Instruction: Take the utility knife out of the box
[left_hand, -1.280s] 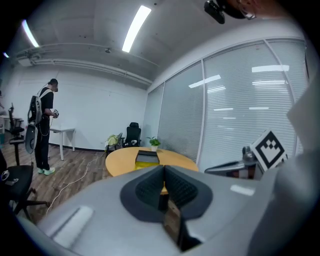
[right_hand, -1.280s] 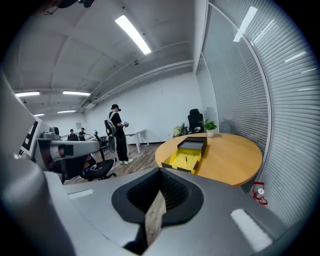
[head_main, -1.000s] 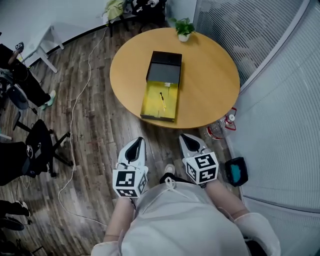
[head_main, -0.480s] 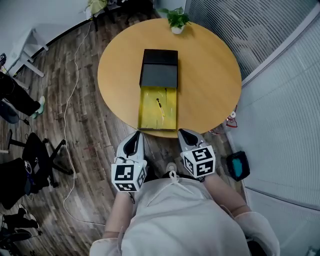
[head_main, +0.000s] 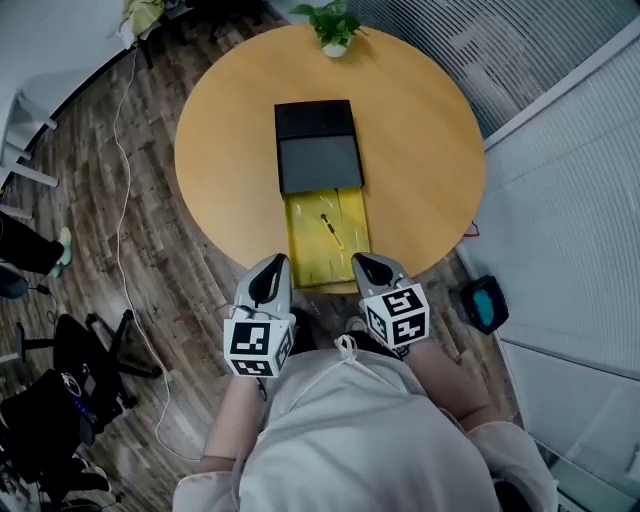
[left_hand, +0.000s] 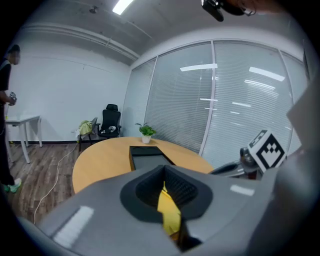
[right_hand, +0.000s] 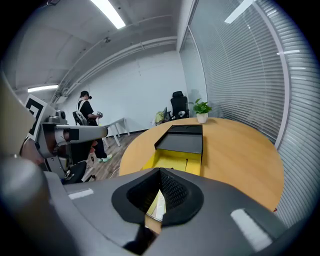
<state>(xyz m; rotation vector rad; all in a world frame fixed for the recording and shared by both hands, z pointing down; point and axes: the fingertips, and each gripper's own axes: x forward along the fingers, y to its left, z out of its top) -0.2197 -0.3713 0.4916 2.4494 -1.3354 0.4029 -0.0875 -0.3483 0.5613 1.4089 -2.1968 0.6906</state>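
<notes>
On the round wooden table lies a black box whose yellow inner tray is slid out toward me. The small utility knife lies in the tray, slanted. My left gripper hangs over the table's near edge just left of the tray's near end, jaws together and empty. My right gripper is just right of that end, also shut and empty. The left gripper view looks past its gripper at the box. Beyond the right gripper in its own view lies the tray.
A potted plant stands at the table's far edge. A cable runs over the wood floor at left, near office chairs. A blue-black object lies on the floor at right beside the blinds. A person stands far left.
Both grippers have moved forward to the table's near edge and now flank the yellow tray's near end. The table and box have come closer in the view. The box and knife have not moved on the table.
</notes>
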